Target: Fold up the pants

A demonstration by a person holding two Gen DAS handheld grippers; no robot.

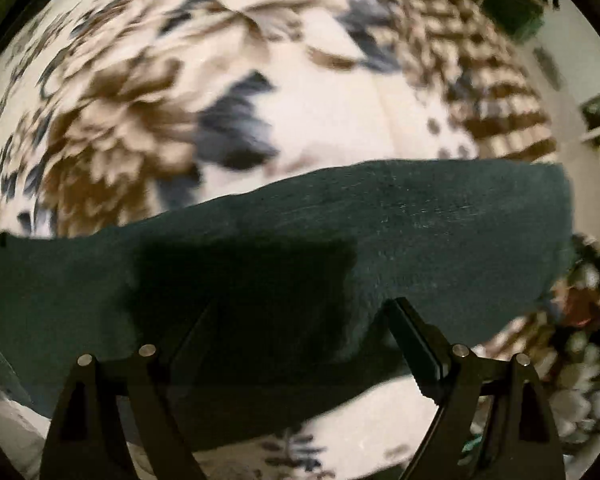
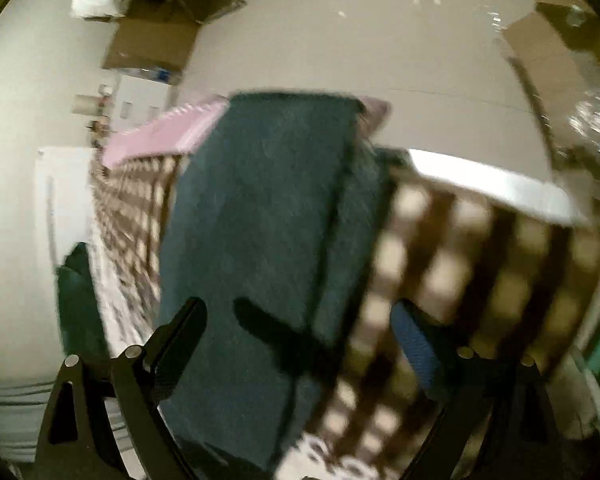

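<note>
with both the left gripper (image 1: 296, 328) and right gripper (image 2: 300, 328) spread open over the dark green pants (image 1: 340, 232) on the patterned bedspread (image 1: 140, 120), a fold seemed pending, needing a fresh grasp.

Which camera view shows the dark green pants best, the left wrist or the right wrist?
The right wrist view: the pants show as a long folded strip with both side edges running away over the patterned bedcover. The left wrist view shows only a wide band of the pants across the frame, partly in shadow.
</note>
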